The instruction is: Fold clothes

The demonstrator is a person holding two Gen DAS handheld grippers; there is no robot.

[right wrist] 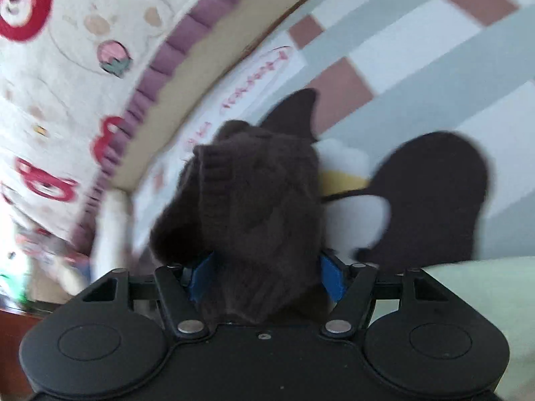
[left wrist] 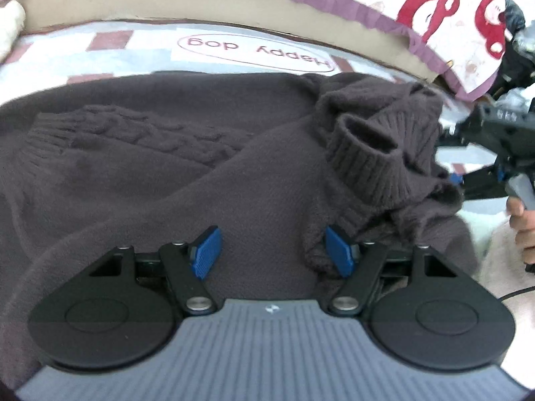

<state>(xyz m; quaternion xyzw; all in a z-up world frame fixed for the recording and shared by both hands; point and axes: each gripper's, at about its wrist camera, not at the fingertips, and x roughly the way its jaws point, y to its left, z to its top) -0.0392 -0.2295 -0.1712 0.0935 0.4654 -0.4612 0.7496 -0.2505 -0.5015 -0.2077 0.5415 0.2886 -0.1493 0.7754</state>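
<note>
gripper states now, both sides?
Left gripper: open, empty, low over the brown sweater.
Right gripper: sweater bunched between its fingers; firm grip cannot be told.

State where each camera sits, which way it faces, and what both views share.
Left wrist: sits behind the left tool, looking forward and down over the brown sweater spread on the bed; the person's right hand shows at the right edge.
Right wrist: sits behind the right tool, facing bunched sweater between its fingers.
Shared: sweater, checked sheet.
</note>
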